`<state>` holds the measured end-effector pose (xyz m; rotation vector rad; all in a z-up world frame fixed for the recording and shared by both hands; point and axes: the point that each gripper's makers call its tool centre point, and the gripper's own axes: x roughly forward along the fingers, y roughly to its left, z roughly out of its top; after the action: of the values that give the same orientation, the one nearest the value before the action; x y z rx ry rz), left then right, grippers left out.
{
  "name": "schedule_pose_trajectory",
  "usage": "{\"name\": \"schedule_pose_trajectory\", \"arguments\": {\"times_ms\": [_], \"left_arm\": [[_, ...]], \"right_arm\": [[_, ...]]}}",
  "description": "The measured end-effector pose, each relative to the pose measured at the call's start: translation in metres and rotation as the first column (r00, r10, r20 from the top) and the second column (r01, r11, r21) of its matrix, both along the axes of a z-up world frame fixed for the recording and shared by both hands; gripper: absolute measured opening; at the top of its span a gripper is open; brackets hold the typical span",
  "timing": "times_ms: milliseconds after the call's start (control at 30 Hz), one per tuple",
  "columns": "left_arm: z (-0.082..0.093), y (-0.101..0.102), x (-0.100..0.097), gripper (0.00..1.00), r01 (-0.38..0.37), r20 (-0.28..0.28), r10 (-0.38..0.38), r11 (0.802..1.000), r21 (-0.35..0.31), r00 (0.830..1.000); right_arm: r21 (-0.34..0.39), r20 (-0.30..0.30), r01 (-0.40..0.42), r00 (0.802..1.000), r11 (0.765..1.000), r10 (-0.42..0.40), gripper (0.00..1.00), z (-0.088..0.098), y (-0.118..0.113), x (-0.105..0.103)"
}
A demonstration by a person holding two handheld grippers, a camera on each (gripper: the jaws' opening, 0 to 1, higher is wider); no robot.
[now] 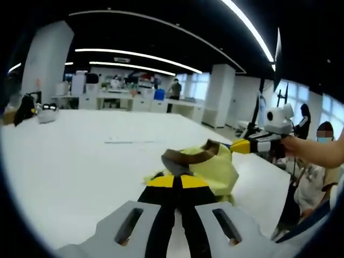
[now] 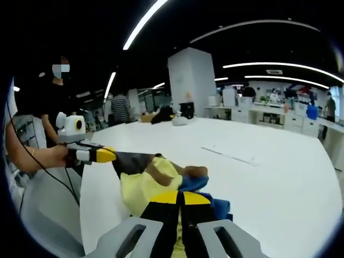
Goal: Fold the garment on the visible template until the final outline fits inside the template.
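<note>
Left gripper view — a white table (image 1: 64, 161) spreads across the left and centre. At lower centre the left gripper (image 1: 180, 180) has its jaws together, clamped on the brown collar band of a yellow garment (image 1: 217, 172) held above the tabletop. Further right, the right gripper (image 1: 242, 146), carried in a person's hand (image 1: 293, 144), pinches another edge of the cloth.

Right gripper view — the left gripper (image 2: 110, 155) enters from the left, gripping a dark trim; at lower centre the right gripper (image 2: 183, 200) is closed on bunched yellow and blue fabric. A faint marking (image 2: 231, 156) lies on the table, right of centre.

Probable risk: the bunched cloth hangs in uneven layers, so setting it down may leave it creased and beyond the template.
</note>
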<state>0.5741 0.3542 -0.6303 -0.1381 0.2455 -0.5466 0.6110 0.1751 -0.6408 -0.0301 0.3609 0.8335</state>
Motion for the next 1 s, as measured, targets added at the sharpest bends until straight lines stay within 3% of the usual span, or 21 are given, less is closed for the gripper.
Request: {"name": "schedule_pose_trajectory", "arguments": {"times_ms": [100, 233, 467, 567, 667, 1000], "left_arm": [[0.018, 0.004, 0.002, 0.00, -0.017, 0.047, 0.019, 0.999, -0.037, 0.999], [0.032, 0.008, 0.006, 0.00, -0.034, 0.076, 0.036, 0.999, -0.029, 0.996], [0.049, 0.018, 0.026, 0.00, -0.074, 0.116, 0.065, 0.995, 0.070, 0.991], [0.048, 0.020, 0.040, 0.00, -0.091, 0.101, 0.081, 0.991, 0.100, 0.992], [0.047, 0.024, 0.059, 0.00, -0.121, 0.123, 0.103, 0.982, 0.146, 0.987], [0.018, 0.031, 0.113, 0.00, -0.177, 0.079, 0.164, 0.963, 0.201, 0.983]], "right_arm": [[0.006, 0.023, 0.021, 1.000, 1.000, -0.021, 0.00, 0.013, -0.006, 0.004], [0.019, 0.049, 0.052, 0.997, 0.998, -0.053, 0.00, 0.029, -0.012, 0.009], [0.012, 0.086, 0.118, 0.989, 0.993, -0.119, 0.00, 0.047, -0.019, 0.029], [-0.002, 0.100, 0.138, 0.986, 0.990, -0.137, 0.00, 0.051, -0.020, 0.038], [-0.037, 0.116, 0.171, 0.979, 0.985, -0.166, 0.00, 0.050, -0.022, 0.053], [-0.069, 0.111, 0.277, 0.957, 0.959, -0.268, 0.00, 0.036, -0.034, 0.101]]}}
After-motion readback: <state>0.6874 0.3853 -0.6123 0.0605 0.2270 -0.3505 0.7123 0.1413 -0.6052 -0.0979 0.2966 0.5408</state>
